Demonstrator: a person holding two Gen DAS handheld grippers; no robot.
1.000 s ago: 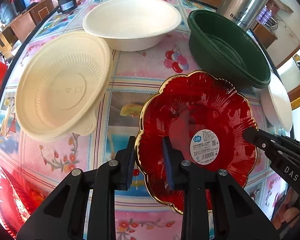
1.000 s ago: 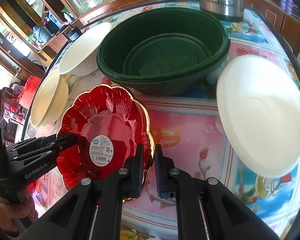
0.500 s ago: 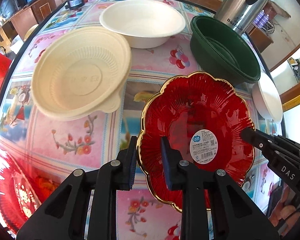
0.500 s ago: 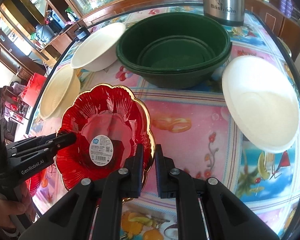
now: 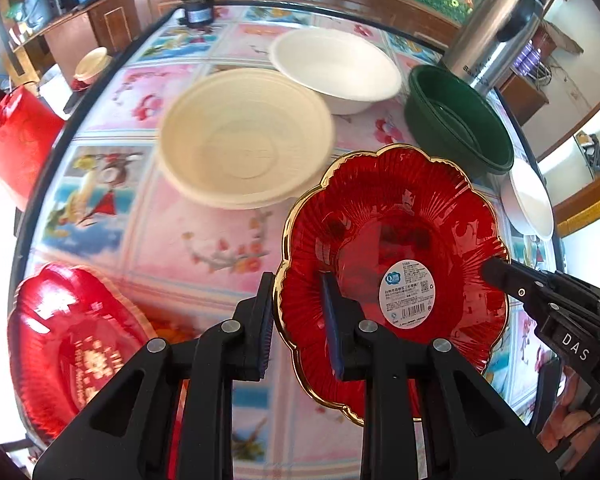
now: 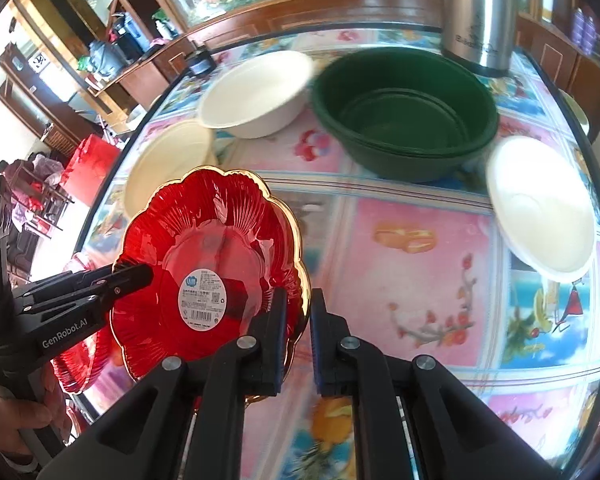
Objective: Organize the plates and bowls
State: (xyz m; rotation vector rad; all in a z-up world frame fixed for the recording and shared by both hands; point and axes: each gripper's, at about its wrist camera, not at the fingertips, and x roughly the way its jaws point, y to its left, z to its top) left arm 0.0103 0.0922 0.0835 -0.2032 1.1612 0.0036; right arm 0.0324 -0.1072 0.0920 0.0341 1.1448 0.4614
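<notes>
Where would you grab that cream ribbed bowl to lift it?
Probably by the rim of the cream bowl, coming from above with one finger inside and one outside. It sits upright and open, its wall is thin, and its near edge faces bare table.

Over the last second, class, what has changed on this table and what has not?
Both grippers, left and right, carried the red gold-rimmed plate up off the table and toward the other red plate at its left edge. Each keeps its jaws clamped on the rim. The cream bowl, white bowl and green bowls stayed put.
</notes>
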